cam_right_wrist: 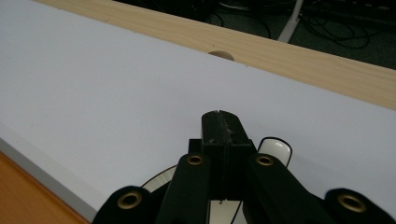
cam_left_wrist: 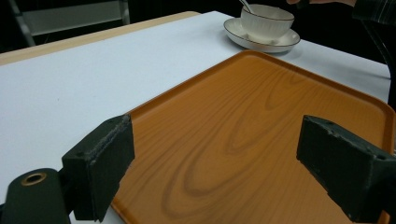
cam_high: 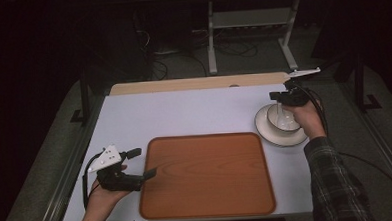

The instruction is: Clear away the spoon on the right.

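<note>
Dim room, white table (cam_high: 194,113); my right gripper (cam_right_wrist: 224,133) has clamped tight on the spoon (cam_right_wrist: 275,150) in the cup (cam_high: 283,117) on its saucer (cam_high: 265,132); my left gripper (cam_left_wrist: 215,168) gapes empty over the tray (cam_high: 207,175); a crooked lift could tip that cup

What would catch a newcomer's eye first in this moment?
The big orange wood-grain tray lies at the table's near middle. At the far right, the right gripper is shut over a white bowl on its saucer. The left gripper waits open at the tray's left edge.

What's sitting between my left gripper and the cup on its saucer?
The wooden tray, empty, then a bare strip of white table, per the high view. The left gripper hangs open at the tray's left edge; cup far right.
</note>
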Motion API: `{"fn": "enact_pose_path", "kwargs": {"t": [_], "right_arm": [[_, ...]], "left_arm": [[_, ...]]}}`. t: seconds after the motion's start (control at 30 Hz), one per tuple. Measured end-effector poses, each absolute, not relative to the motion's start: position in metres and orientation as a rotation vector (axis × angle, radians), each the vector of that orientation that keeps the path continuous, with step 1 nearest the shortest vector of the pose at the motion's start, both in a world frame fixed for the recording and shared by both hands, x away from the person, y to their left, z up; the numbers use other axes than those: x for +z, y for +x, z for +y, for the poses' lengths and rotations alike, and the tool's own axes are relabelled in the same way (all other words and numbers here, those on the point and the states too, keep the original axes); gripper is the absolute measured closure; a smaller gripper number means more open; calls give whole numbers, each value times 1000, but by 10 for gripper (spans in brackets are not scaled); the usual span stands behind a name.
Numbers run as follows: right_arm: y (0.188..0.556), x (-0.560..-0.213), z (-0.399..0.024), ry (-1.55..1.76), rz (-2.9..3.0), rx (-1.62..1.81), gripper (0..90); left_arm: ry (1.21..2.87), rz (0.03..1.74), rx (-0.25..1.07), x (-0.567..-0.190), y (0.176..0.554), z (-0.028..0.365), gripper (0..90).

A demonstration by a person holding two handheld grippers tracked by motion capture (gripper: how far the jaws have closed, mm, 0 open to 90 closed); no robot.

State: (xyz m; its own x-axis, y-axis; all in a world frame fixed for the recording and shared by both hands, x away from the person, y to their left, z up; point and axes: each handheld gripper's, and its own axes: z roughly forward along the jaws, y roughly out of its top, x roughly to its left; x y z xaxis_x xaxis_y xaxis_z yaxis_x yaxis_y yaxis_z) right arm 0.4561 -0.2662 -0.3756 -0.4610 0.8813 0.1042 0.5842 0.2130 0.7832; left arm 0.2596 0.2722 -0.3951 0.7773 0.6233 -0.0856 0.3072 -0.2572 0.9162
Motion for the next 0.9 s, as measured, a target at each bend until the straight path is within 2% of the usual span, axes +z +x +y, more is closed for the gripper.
{"fn": "enact_pose_path", "kwargs": {"t": [0.9], "right_arm": [[456,-381,-290,1467,2086,988,899]], "left_arm": [[1855,713,355,-395,259,273,108]]}}
